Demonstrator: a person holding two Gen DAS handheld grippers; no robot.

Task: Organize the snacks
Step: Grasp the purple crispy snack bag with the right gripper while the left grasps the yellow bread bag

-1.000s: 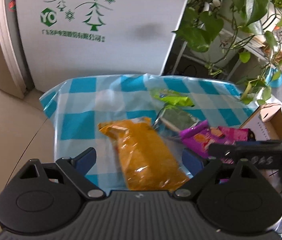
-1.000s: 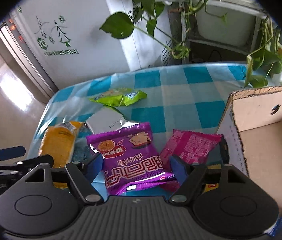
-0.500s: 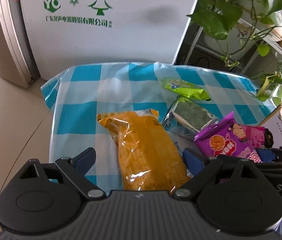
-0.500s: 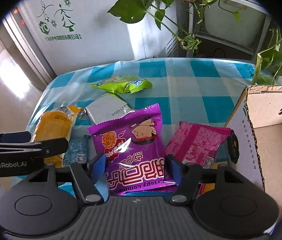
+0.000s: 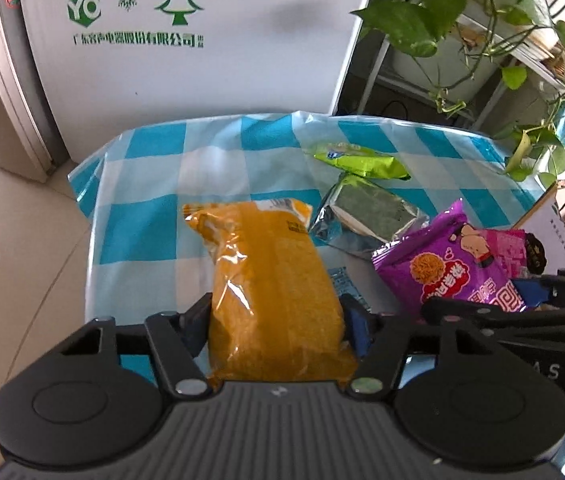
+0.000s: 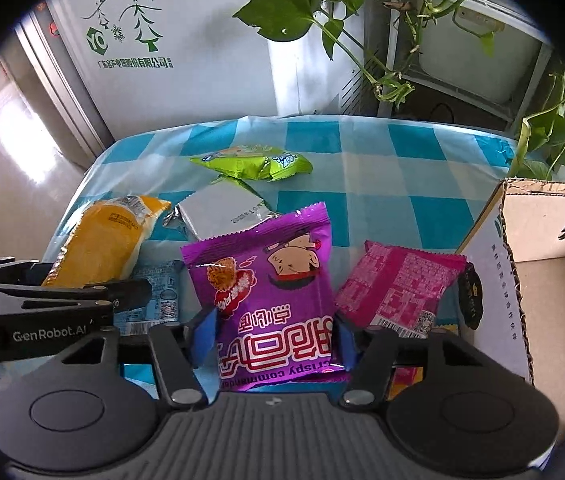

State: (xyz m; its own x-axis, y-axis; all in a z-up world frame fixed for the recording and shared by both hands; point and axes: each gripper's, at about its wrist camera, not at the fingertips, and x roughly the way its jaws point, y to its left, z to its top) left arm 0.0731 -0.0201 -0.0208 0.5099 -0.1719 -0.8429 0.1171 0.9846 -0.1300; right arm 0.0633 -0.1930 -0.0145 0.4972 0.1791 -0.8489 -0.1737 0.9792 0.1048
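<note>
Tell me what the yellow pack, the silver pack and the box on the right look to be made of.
Yellow pack: clear glossy plastic film, going by its glare streaks and the yellow contents showing through. Silver pack: metallic foil-look wrapper, creased and reflective, possibly metallised plastic. Box: corrugated cardboard, fluted cut edge visible, matte brown inside, white printed outer face.

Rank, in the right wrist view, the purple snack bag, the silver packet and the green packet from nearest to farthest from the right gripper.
1. Purple snack bag: between the right gripper fingers, at the front of the table.
2. Silver packet: just behind the purple bag, slightly left.
3. Green packet: farthest back, toward the table's far edge.
</note>
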